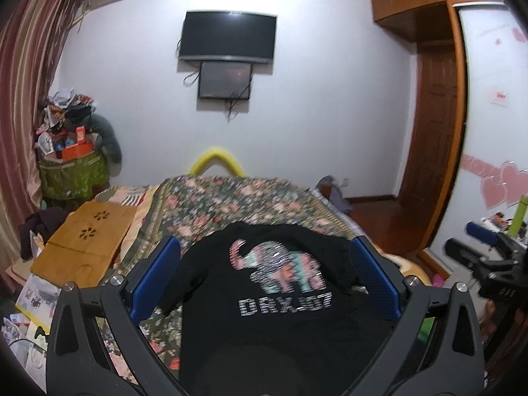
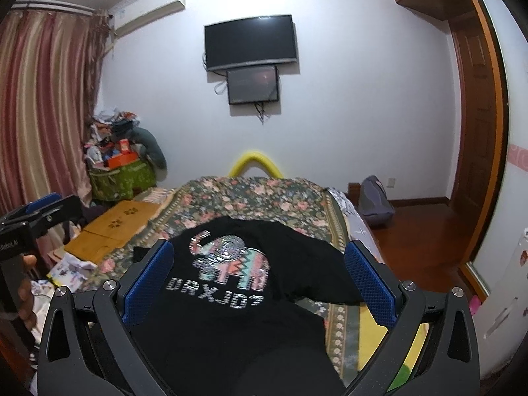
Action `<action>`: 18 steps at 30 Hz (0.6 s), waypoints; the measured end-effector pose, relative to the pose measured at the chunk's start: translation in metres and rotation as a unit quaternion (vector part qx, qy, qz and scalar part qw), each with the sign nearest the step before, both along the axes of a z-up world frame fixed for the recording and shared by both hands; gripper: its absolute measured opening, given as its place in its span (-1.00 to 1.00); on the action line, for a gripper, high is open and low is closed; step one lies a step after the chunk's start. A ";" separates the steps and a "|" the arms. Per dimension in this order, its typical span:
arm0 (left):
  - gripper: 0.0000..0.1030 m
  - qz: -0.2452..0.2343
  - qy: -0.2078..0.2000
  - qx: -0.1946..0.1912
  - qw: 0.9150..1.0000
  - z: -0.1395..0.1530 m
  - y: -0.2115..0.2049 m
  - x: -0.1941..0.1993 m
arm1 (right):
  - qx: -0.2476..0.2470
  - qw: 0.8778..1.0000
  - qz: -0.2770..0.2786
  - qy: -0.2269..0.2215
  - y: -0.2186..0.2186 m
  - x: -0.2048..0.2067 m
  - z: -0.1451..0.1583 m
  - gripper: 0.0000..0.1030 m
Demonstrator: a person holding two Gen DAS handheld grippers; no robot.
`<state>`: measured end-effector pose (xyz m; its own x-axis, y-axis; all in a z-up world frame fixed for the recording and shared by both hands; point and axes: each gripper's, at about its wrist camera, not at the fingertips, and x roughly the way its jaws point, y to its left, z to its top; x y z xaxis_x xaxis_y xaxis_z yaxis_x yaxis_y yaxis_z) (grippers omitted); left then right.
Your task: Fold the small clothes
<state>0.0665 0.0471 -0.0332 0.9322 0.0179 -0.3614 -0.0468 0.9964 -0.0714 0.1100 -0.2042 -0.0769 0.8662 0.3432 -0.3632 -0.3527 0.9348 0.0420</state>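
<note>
A small black shirt (image 1: 283, 307) with a sequin elephant print and the letters DRXJ07 lies spread face up on the floral bedspread (image 1: 231, 198); it also shows in the right wrist view (image 2: 231, 313). My left gripper (image 1: 265, 277) is open, its blue pads wide apart above the shirt, holding nothing. My right gripper (image 2: 259, 280) is open too, above the shirt and empty. The right gripper also shows at the right edge of the left wrist view (image 1: 485, 250). The left gripper shows at the left edge of the right wrist view (image 2: 39, 214).
A wooden lap tray (image 1: 85, 241) lies on the bed's left side. A green basket piled with clutter (image 1: 72, 168) stands in the far left corner. Papers (image 1: 29, 300) lie at the left. A grey bag (image 2: 374, 201) sits on the floor right of the bed.
</note>
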 end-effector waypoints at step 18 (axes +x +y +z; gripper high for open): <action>1.00 0.139 0.189 -0.023 0.972 -0.148 0.158 0.122 | -0.045 0.982 -0.099 0.151 -0.055 0.126 -0.097 0.99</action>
<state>0.1887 0.2055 -0.1815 0.6944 0.2253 -0.6834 -0.3443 0.9380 -0.0406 0.2358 -0.2588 -0.1738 0.7603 0.1331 -0.6358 -0.1476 0.9886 0.0306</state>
